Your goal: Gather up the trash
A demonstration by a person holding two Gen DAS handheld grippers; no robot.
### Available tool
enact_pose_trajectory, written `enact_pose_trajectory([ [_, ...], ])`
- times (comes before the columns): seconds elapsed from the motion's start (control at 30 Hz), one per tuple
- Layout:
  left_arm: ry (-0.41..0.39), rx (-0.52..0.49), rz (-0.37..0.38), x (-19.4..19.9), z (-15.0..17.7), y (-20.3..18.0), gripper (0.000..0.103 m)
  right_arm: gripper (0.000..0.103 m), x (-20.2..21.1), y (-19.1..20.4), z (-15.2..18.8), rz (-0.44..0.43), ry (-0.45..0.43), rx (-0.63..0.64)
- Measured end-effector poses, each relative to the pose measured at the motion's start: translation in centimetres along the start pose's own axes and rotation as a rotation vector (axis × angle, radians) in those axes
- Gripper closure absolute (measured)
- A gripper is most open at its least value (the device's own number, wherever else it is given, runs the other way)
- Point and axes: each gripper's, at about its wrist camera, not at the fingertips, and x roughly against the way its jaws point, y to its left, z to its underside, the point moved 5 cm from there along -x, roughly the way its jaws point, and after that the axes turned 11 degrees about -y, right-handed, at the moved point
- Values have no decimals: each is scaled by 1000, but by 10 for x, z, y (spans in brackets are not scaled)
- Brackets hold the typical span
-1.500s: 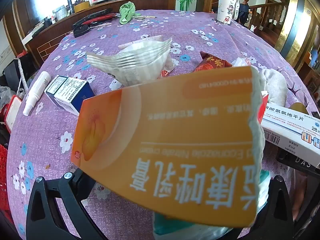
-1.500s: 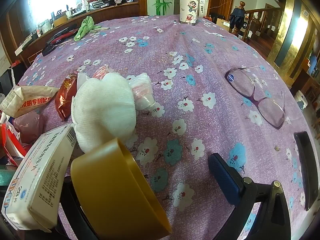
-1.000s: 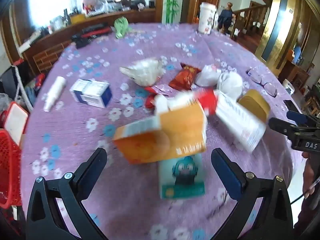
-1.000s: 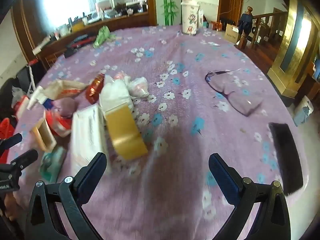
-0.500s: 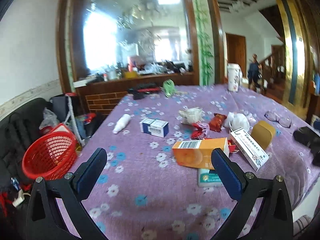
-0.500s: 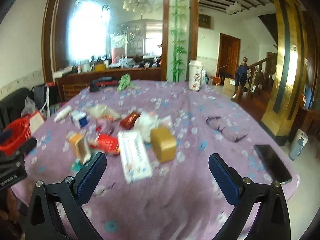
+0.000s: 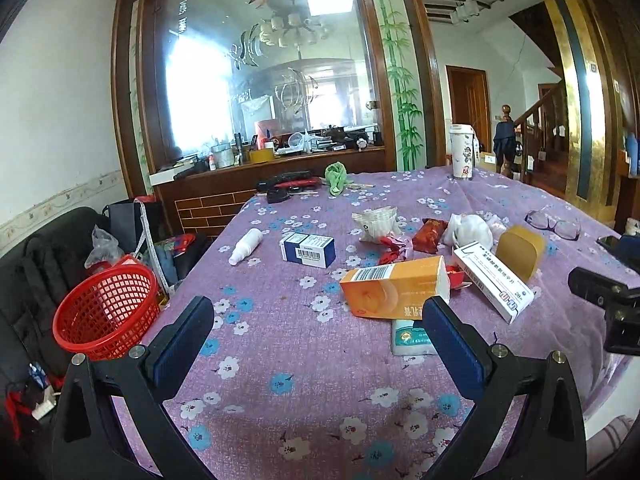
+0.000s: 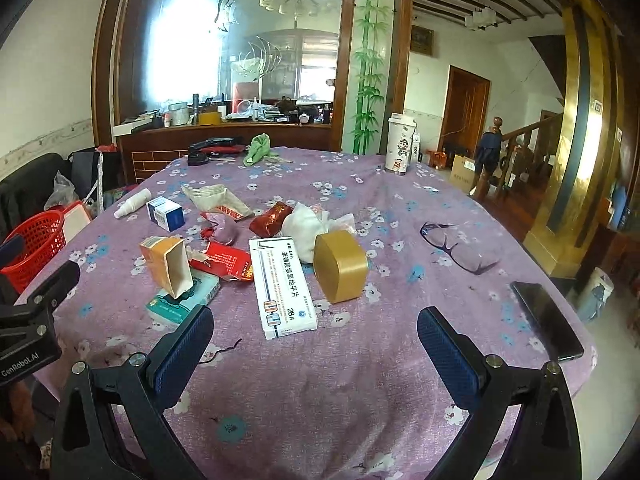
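Both my claws are way back from the bench [image 7: 280, 360] now, when a second and a half ago the left one had its nose right up against the orange box and the right one was crowding the gold tin. Left claw [image 7: 316, 344] is spread wide with nothing in it, right claw [image 8: 314, 344] same deal, wide and empty. So nothing's been collected yet as far as I can tell, it's basically a reset where I get to see the whole mess and pick a first target.

Going left to right in the left view: the red basket [image 7: 106, 312] sits down off the bench edge, looks empty from here, and I'm guessing that's where the trash goes. Then the white spray bottle [image 7: 245, 246], the blue and white box [image 7: 307, 250], the orange box [image 7: 394, 288] lying on top of a teal tissue pack [image 7: 408, 340], crumpled wrappers behind it, the long white medicine box [image 7: 494, 282] and the gold tin [image 7: 519, 250].

The right view adds stuff the left one hides: the orange box's open torn end, a red packet [image 8: 224, 264] tucked behind it, the full glasses [image 8: 460, 250] and a black phone [image 8: 546, 320] near the edge. It only catches a sliver of the basket though.
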Motion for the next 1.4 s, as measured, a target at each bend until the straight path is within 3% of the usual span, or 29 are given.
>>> enact_pose_trajectory([
  [0.77, 74, 19, 16, -10, 10, 3, 0, 0, -9, 9, 8, -11, 35, 30],
  [1.4, 86, 17, 22, -12, 13, 2, 0, 0, -13, 10, 13, -24, 66, 15],
])
